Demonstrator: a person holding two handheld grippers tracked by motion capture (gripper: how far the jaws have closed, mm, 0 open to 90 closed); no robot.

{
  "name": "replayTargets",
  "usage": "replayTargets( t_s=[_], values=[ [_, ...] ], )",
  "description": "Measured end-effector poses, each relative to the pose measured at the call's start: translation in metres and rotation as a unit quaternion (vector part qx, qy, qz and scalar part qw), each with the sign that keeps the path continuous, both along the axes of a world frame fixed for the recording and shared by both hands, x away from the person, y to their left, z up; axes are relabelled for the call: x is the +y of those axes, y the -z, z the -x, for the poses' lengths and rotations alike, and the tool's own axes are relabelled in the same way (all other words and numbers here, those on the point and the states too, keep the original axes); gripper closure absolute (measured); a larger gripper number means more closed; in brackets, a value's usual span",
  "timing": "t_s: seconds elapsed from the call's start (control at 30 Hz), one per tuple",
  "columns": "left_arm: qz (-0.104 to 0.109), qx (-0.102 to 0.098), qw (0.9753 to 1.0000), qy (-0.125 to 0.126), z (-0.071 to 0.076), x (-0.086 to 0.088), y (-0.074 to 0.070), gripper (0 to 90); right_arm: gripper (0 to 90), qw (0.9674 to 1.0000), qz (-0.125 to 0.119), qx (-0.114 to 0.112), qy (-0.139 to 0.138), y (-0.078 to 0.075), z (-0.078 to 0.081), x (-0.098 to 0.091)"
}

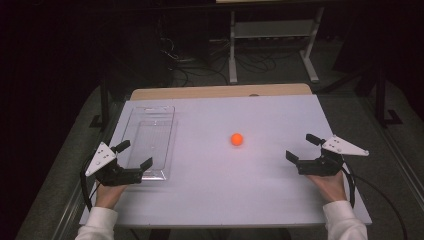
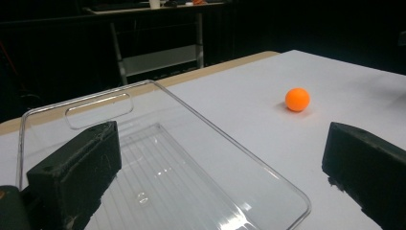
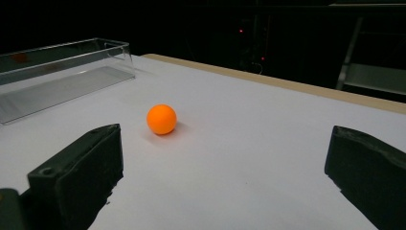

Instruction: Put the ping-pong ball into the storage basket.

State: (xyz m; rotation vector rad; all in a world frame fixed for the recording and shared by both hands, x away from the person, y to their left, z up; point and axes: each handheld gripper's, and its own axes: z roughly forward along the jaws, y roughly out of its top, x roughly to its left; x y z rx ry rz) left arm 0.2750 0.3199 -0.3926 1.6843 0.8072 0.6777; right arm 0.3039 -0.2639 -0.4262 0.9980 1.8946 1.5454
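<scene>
The left gripper (image 1: pixel 134 154), jaws wide and empty, waits at the near end of the clear tray (image 1: pixel 150 137), the orange ball (image 1: pixel 237 139) lies loose to the tray's right, and the right gripper (image 1: pixel 302 148), equally agape, faces it, seemingly ready to fetch.

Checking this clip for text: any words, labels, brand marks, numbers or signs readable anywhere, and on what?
None can be read.
Orange ball: plain, no print visible.
Clear tray: only moulded ridges, no lettering.
White table: no markings.
Left gripper and right gripper, both open: grey plates show small holes, no text.
Background shelf: too dark and small to tell.
</scene>
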Motion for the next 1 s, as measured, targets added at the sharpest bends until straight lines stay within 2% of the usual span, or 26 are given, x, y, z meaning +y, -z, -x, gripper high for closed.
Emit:
replayTargets(
  t_s=[0.23, 0.4, 0.6, 0.8, 1.0],
  values=[
    [-0.017, 0.008, 0.9998, 0.004, -0.005, 0.001, -0.009, 0.0, 0.0, 1.0000, 0.003, 0.001, -0.001, 0.000, 0.000, -0.001],
    [-0.020, 0.001, 0.9998, 0.008, -0.007, -0.002, -0.017, 0.0, 0.0, 1.0000, 0.008, 0.002, -0.001, 0.001, -0.001, 0.000],
    [-0.043, 0.003, 0.9988, 0.022, -0.010, -0.009, -0.025, 0.0, 0.0, 0.9999, 0.012, 0.007, -0.008, 0.002, -0.002, 0.003],
    [-0.047, -0.003, 0.9985, 0.028, -0.015, -0.014, -0.039, 0.0, 0.0, 0.9999, 0.011, 0.009, -0.009, 0.002, -0.002, 0.003],
    [-0.057, 0.003, 0.9977, 0.036, -0.022, -0.018, -0.048, 0.0, 0.0, 0.9999, 0.010, 0.007, -0.007, 0.002, -0.001, 0.002]
  ],
)
